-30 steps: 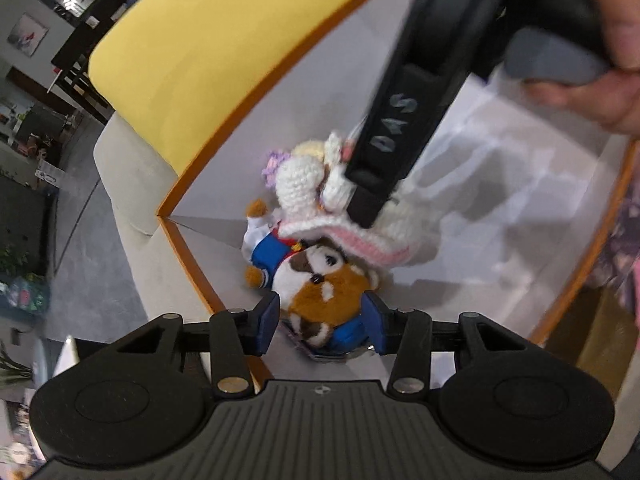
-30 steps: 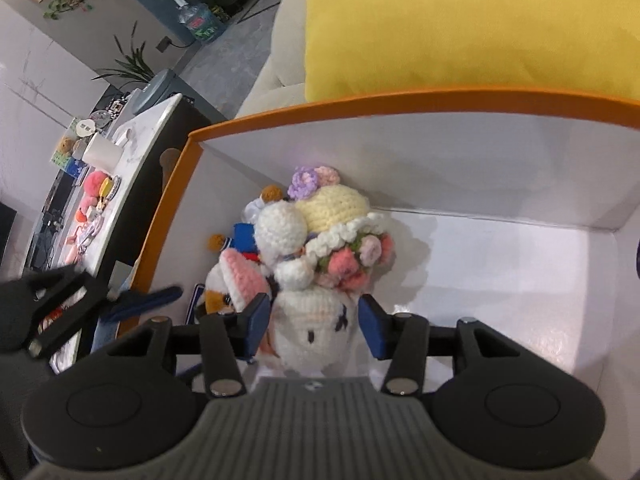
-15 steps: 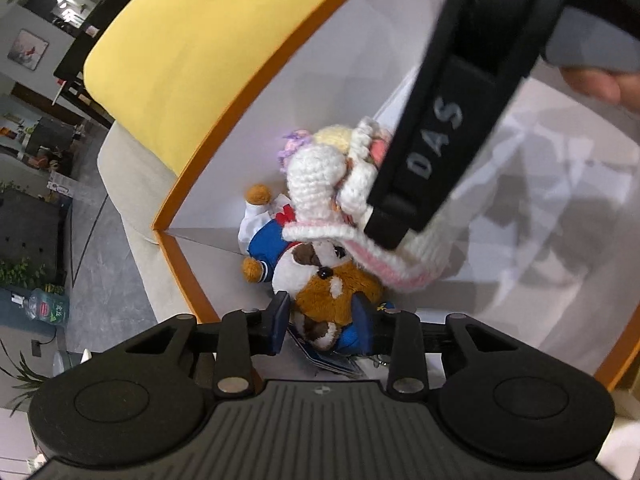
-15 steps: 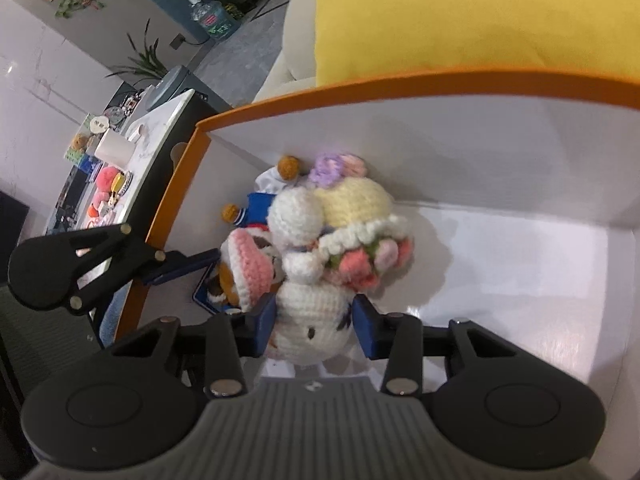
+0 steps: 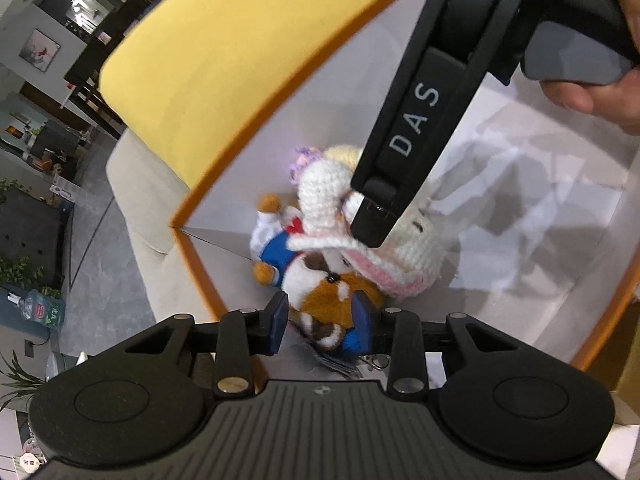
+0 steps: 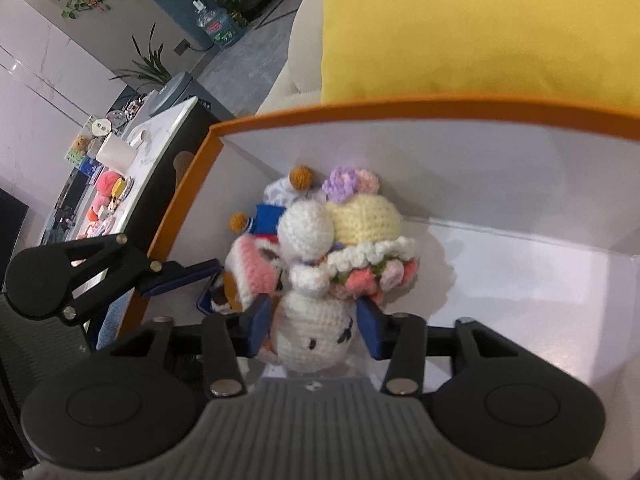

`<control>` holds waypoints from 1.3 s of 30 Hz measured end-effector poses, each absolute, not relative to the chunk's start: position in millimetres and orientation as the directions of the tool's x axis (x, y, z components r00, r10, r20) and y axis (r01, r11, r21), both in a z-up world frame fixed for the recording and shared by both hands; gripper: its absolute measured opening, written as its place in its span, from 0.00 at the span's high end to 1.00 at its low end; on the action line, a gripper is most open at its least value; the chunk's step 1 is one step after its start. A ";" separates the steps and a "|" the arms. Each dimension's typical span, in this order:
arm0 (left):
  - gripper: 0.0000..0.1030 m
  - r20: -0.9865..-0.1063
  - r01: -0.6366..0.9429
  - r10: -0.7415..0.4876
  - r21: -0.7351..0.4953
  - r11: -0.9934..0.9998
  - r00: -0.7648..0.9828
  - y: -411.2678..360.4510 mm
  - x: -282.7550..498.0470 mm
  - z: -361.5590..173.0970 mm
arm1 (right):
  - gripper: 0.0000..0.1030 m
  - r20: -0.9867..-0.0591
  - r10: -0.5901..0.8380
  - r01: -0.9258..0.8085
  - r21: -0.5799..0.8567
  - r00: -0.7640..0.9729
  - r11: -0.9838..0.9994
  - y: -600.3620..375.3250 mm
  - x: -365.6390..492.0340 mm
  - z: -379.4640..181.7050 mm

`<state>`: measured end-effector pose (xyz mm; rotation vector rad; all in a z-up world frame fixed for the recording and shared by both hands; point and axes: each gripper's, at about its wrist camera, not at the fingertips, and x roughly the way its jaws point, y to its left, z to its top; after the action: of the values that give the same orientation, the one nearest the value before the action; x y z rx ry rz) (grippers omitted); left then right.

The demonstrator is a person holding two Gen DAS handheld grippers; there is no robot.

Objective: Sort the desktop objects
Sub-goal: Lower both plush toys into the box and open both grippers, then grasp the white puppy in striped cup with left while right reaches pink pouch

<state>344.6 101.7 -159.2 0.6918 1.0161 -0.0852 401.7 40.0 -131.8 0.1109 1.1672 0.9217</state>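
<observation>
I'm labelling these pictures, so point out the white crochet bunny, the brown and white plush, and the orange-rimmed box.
white crochet bunny (image 6: 312, 336), right wrist view, on its face.
brown and white plush (image 5: 328, 300), left wrist view, on its brown head.
orange-rimmed box (image 6: 400, 110), right wrist view, on its far orange rim.

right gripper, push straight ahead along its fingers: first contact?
Probably the white crochet bunny: its head already sits between the right gripper fingers, whose jaws are opening. Just beyond lie its flower bouquet and the yellow crochet hat, then the box wall. Depth is unclear.
</observation>
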 end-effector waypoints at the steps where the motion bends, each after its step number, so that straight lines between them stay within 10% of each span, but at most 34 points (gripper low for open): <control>1: 0.61 -0.803 0.366 0.233 0.482 0.796 0.549 101.8 342.5 -152.6 | 0.48 -0.734 0.673 -0.560 0.521 0.090 0.644 39.0 401.8 -129.1; 16: 0.49 -0.781 0.050 0.102 0.167 0.985 0.616 112.5 210.0 -45.6 | 0.54 -0.676 0.692 -0.632 0.426 0.253 0.648 -37.3 283.5 -57.2; 39: 0.43 -0.885 -0.504 0.058 -0.208 0.839 0.461 130.2 87.6 -170.9 | 0.54 -0.780 0.528 -0.488 0.335 0.337 0.806 -131.4 171.8 -91.2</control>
<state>87.6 130.2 -170.9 -0.4832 1.0421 0.3623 171.8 -131.4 -91.2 0.0443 1.0335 0.6622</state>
